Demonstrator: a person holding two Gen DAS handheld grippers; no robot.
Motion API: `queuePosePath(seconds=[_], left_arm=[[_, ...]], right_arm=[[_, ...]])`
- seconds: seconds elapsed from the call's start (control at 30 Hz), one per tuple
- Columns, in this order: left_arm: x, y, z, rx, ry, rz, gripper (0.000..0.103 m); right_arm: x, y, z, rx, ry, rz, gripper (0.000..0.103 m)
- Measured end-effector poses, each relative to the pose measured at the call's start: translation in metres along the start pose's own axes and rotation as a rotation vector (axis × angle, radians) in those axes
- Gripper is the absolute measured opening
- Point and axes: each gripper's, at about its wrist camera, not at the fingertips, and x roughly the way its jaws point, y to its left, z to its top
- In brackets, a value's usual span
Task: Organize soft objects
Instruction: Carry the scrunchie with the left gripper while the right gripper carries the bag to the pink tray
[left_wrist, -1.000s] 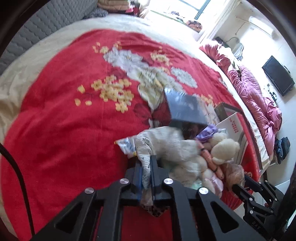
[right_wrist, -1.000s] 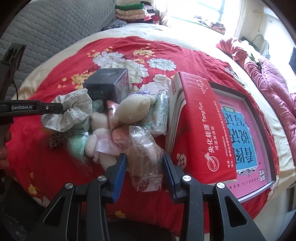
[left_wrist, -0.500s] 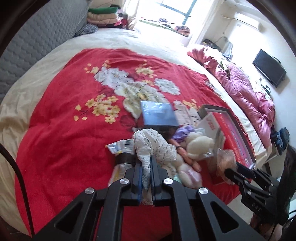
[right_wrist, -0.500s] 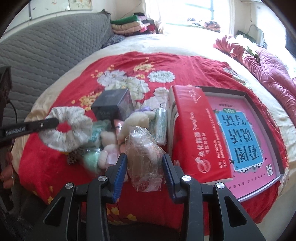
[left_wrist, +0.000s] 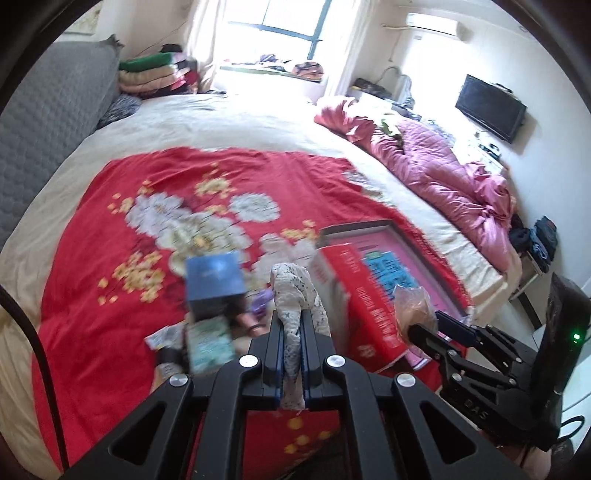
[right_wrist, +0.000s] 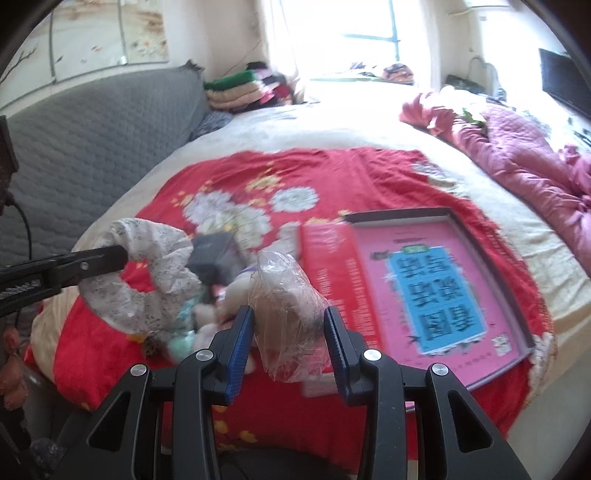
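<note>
The left gripper (left_wrist: 292, 334) is clenched on a white floral-print fabric scrunchie (left_wrist: 295, 291), its ring hanging in the air above the near edge of the bed (right_wrist: 332, 122). The right gripper (right_wrist: 290, 332) grasps a crinkled clear plastic bag with a pale brownish soft thing inside (right_wrist: 286, 295), held above the same edge. Below them, on the red flowered blanket (left_wrist: 122, 332), lie a heap of small plush toys (right_wrist: 210, 314), a dark blue cube-shaped box (left_wrist: 214, 284) and a red-sided pink-topped flat cardboard box (right_wrist: 424, 280) towards the bed's near right corner.
</note>
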Motion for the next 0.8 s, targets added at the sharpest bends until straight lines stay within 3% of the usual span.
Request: queuePosePath(seconds=[0.47,0.8], left_arm=[[0.045,-0.126,0.028,0.142,0.054,-0.150,0.007],[0.123,-0.189,0.018,0.185,0.218,-0.265,0.007]], right_arm=[[-0.041,-0.141,-0.003,0.210,-0.080,-0.224,0.040],[-0.024,-0.193,-0.013,0.299,-0.039,-0.268,0.040]])
